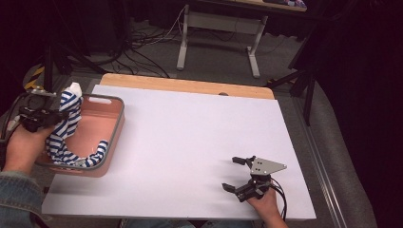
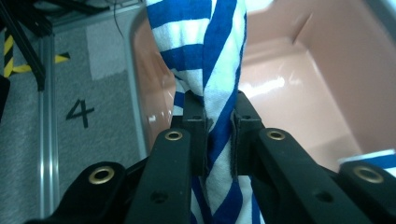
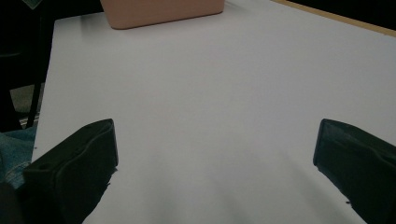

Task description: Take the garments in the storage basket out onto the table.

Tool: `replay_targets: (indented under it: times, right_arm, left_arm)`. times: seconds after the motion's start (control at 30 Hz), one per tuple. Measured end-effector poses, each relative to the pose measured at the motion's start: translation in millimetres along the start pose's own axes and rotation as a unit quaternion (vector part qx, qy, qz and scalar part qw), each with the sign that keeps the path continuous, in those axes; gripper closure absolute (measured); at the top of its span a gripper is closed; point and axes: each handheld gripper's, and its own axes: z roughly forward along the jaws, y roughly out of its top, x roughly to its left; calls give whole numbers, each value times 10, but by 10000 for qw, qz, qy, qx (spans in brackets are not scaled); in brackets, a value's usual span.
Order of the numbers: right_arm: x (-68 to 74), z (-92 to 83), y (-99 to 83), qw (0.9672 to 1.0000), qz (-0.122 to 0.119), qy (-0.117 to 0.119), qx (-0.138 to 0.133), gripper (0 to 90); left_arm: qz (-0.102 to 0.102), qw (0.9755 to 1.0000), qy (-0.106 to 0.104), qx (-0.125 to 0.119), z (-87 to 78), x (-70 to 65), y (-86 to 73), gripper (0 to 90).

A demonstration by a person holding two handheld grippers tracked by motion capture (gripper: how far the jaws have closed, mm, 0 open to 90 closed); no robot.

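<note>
- Over the pink bin, at its left rim: left gripper is clamped on a bunched fold of the blue-and-white striped cloth. Left gripper view shows both pads pressing the fabric, jaws nearly together with only the twisted cloth between them.
- Cloth state: upper part is lifted clear of the bin and hangs from the gripper; lower end trails down inside the bin and lies curled on its floor near the front wall. So it's partway out, not free.
- Right gripper: well away from the bin, resting near the front edge of the desk, jaws spread wide, holding nothing. Right gripper view shows bare white desk between its jaws, with the bin far off.
- Progress, my read: grasp done, lift under way. Left to do: raise until the tail clears the bin rim, carry it over to the open desk, set it down, probably with the right gripper helping.
- Risk: tail could snag on the bin rim and drag the bin.
</note>
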Motion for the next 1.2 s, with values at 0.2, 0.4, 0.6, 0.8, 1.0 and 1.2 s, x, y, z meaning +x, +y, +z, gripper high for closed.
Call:
replay_targets:
  times: [0.2,0.4,0.6,0.8,1.0,1.2]
  right_arm:
    - [2,1,1,10000,-6,3,3,0]
    - [3,2,2,10000,-10,1,10,0]
    - [4,2,2,10000,-17,3,3,0]
    - [12,9,3,10000,-37,9,17,0]
    - [17,9,3,10000,-41,13,15,0]
    - [21,11,3,10000,-48,20,27,0]
  left_arm:
    - [-169,9987,-134,-451,-134,38,-16,804]
    - [-241,9954,-164,-917,-287,17,-20,804]
    - [-346,9896,-292,-1366,-418,0,-10,805]
    - [-452,9817,-485,-1788,-546,-35,19,805]
    - [-418,9730,-611,-2186,-673,-99,67,806]
    - [-366,9651,-722,-2490,-776,-172,115,808]
